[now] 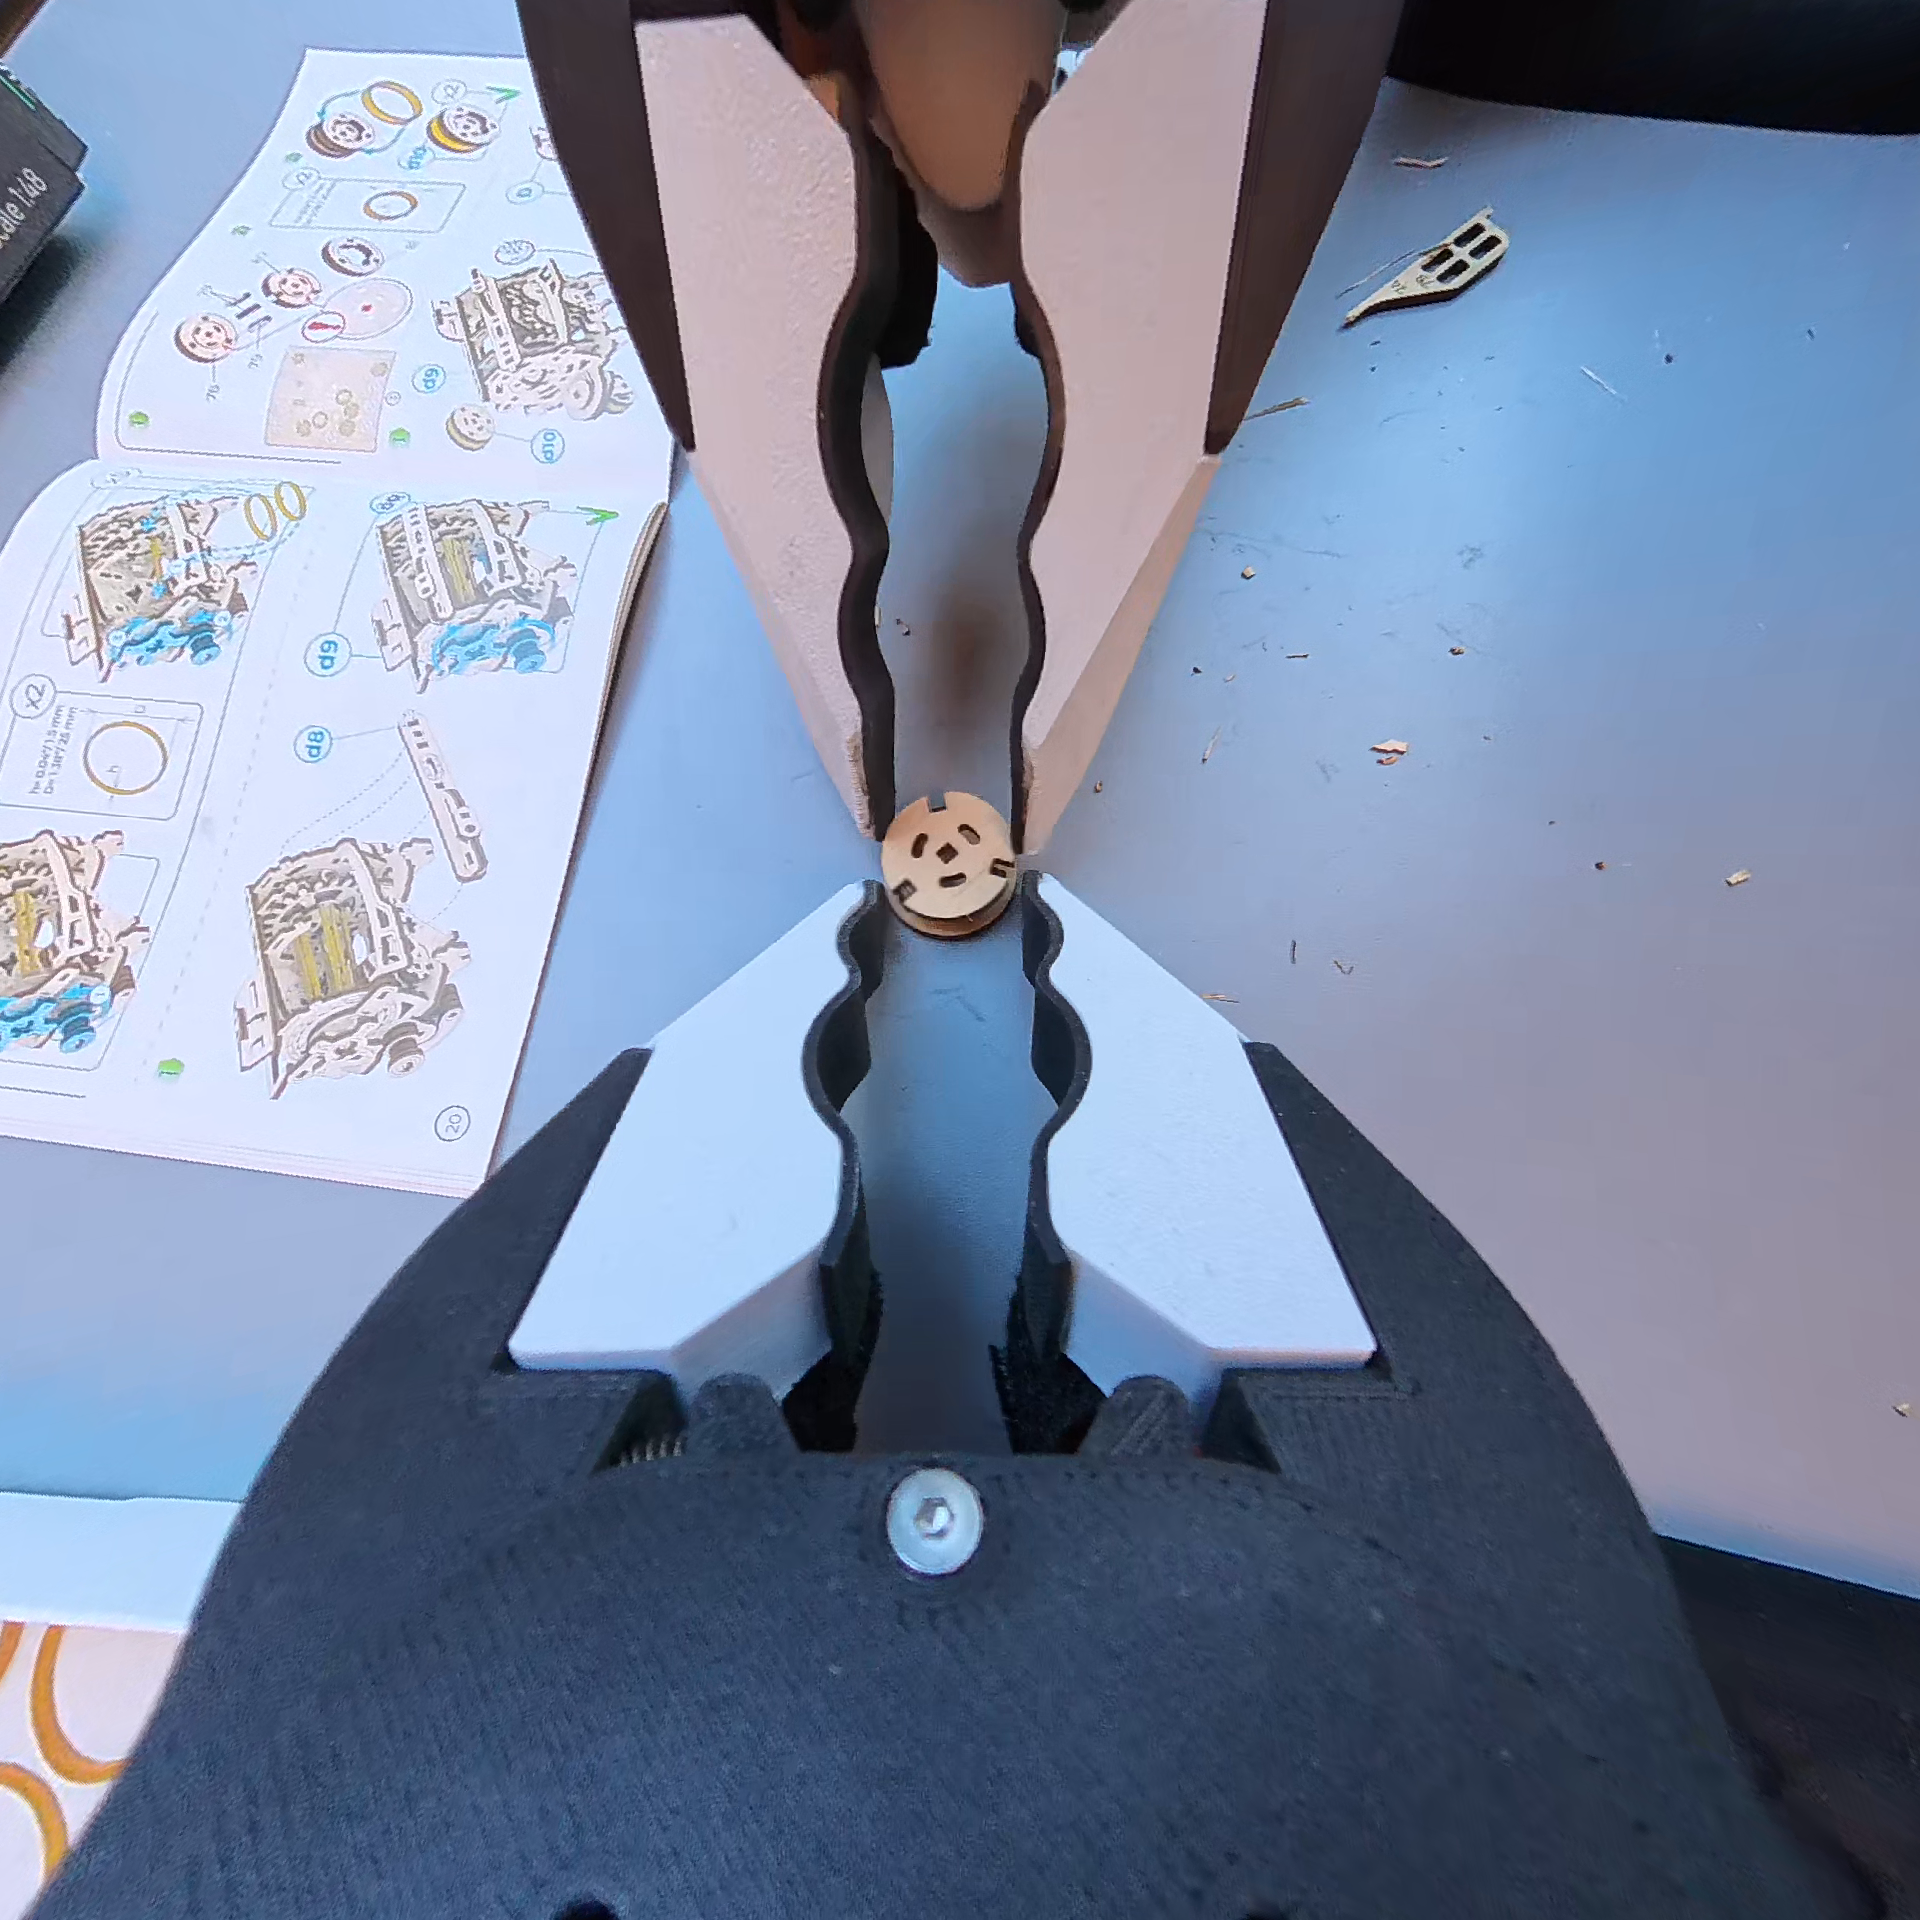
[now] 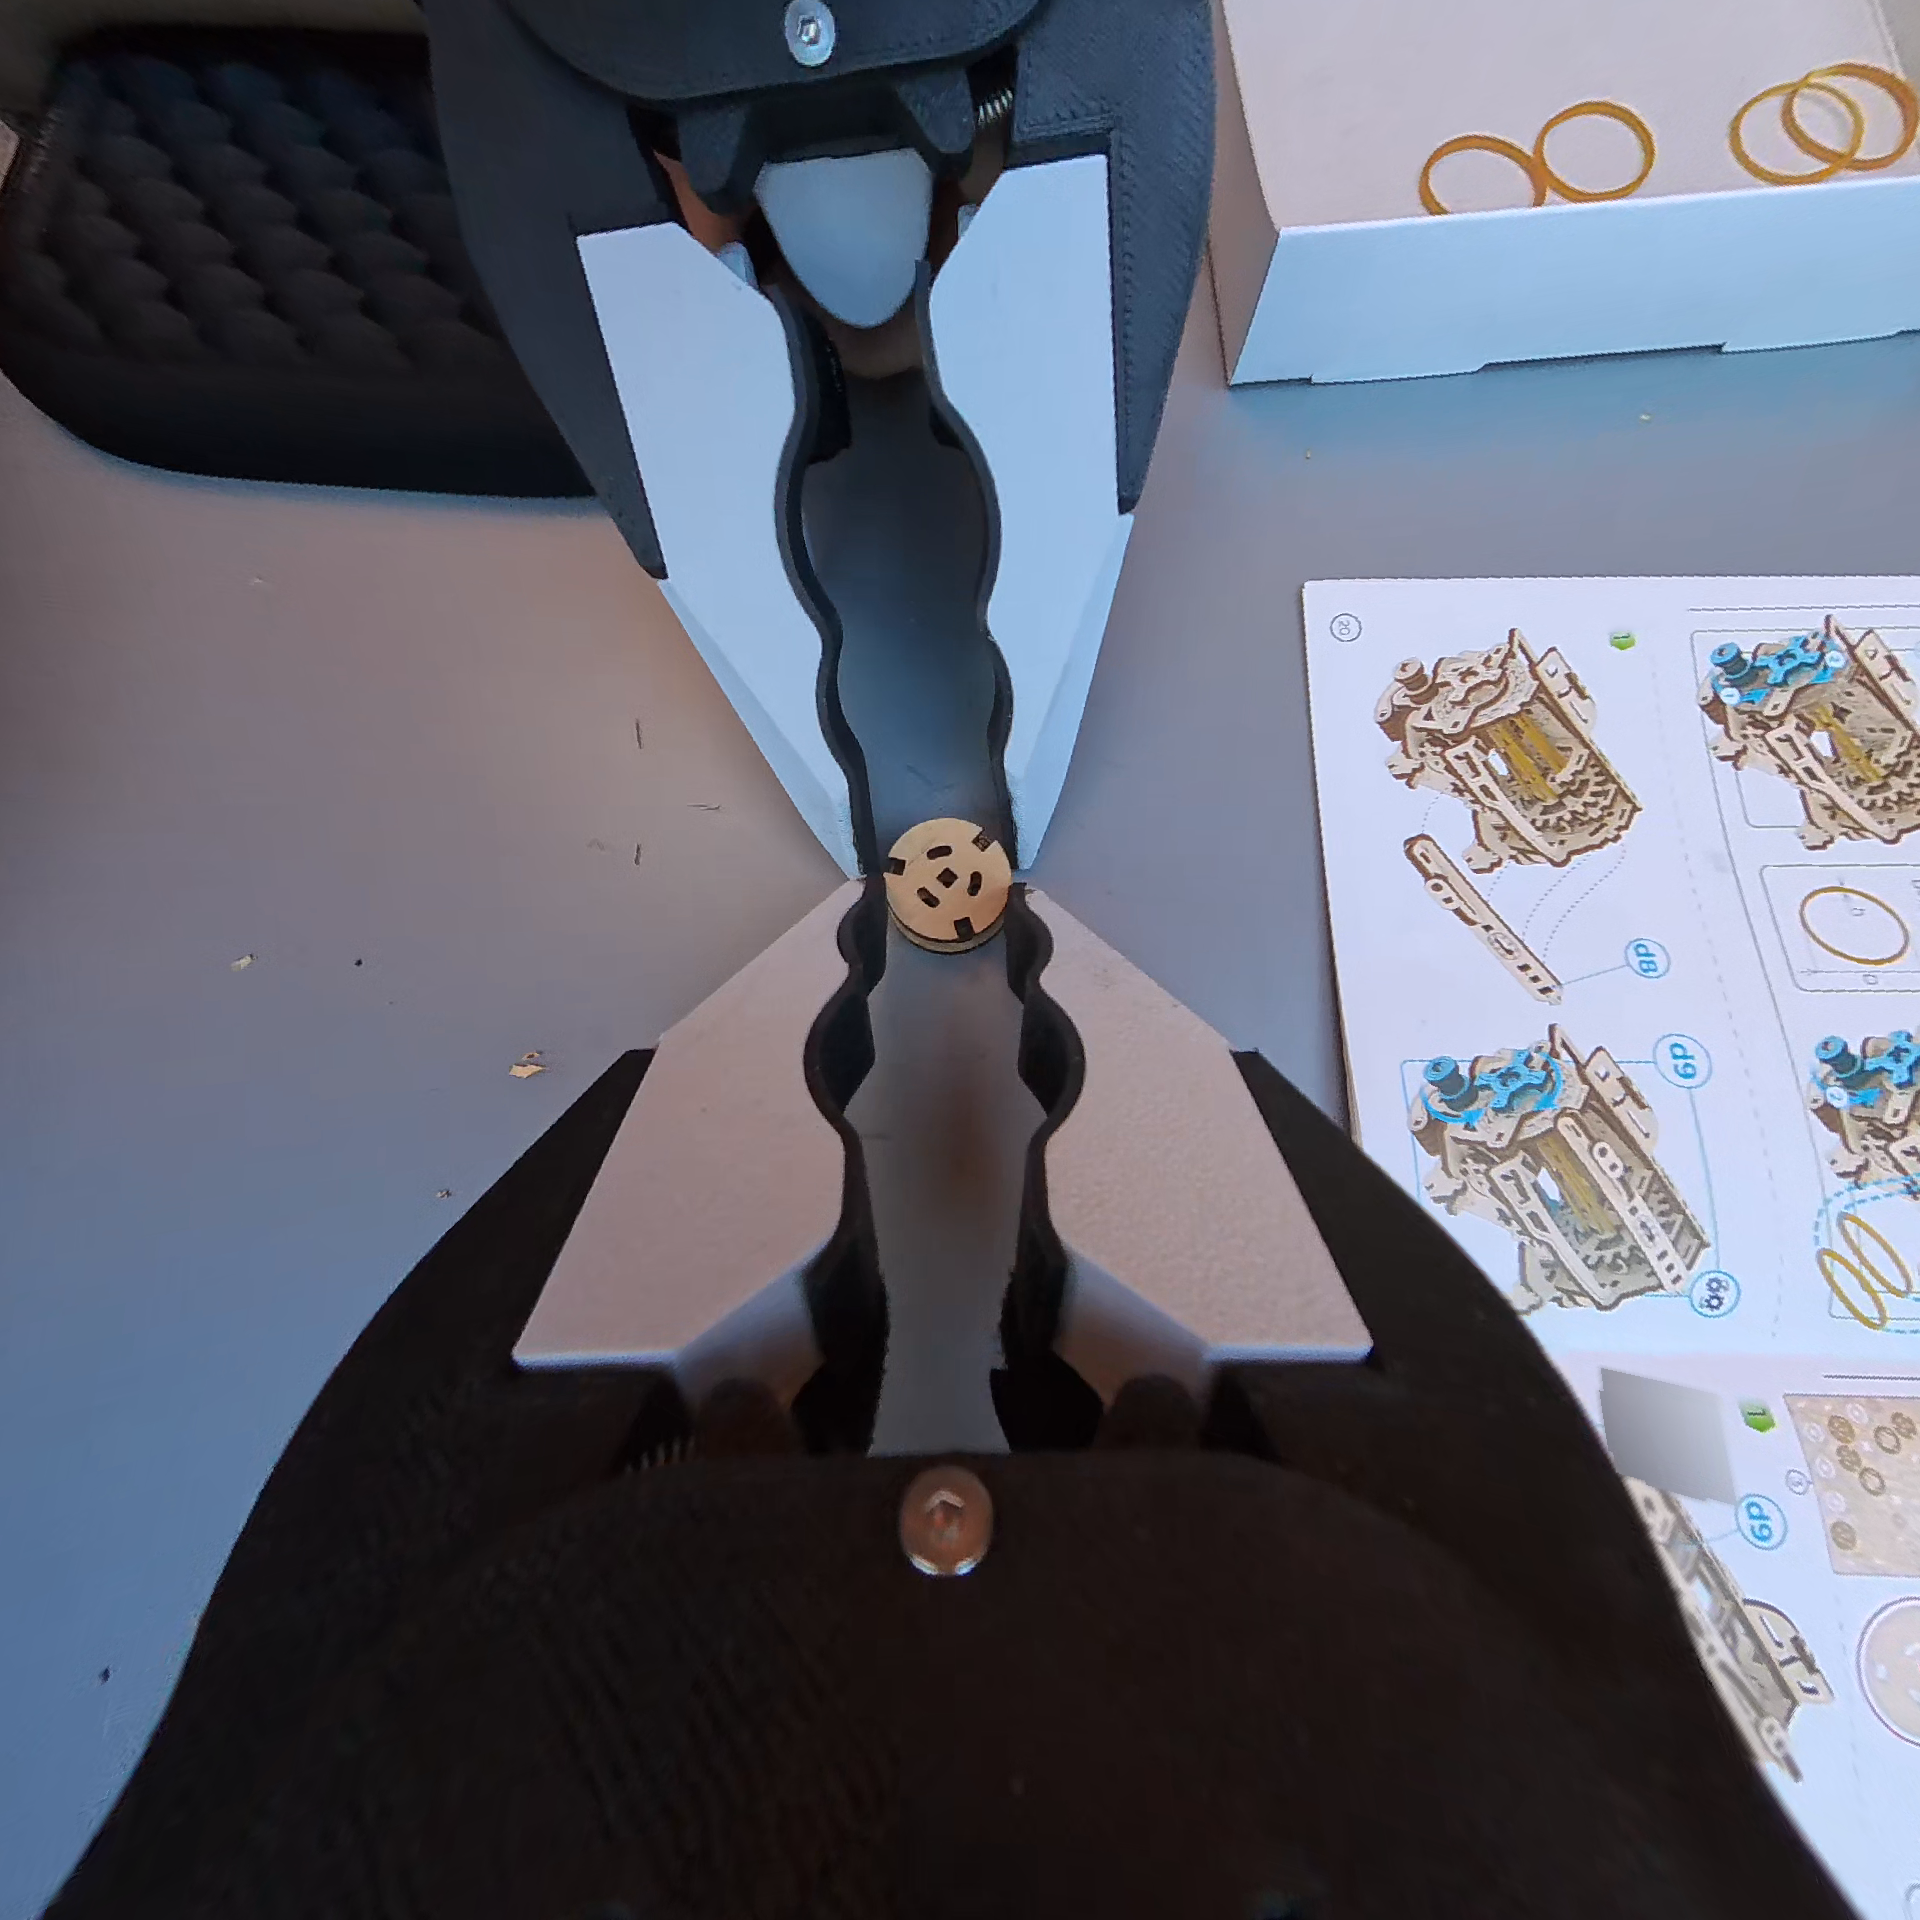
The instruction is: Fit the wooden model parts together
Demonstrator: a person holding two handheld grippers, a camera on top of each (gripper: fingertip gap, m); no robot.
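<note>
A small round wooden disc (image 1: pixel 948 860) with slots, two layers thick, is held just above the grey table (image 1: pixel 1507 935). My left gripper (image 1: pixel 951 888) comes in from the near side, its fingertips (image 1: pixel 860 904) pressed on the disc's sides. My right gripper (image 1: pixel 951 826) meets it from the opposite side, tips against the same disc. In the right wrist view the disc (image 2: pixel 945 881) sits between my right gripper (image 2: pixel 943 896) below and the left gripper (image 2: pixel 938 852) above. Both grip it at the very tips.
An open instruction booklet (image 1: pixel 312 623) lies left of the grippers; it also shows in the right wrist view (image 2: pixel 1610 935). A white box (image 2: pixel 1558 281) holds rubber bands (image 2: pixel 1590 145). A loose wooden piece (image 1: pixel 1439 270) and wood crumbs lie on the table. A black padded cushion (image 2: pixel 239 260) lies beyond the table's edge. The tips of both grippers are at nearly the same place.
</note>
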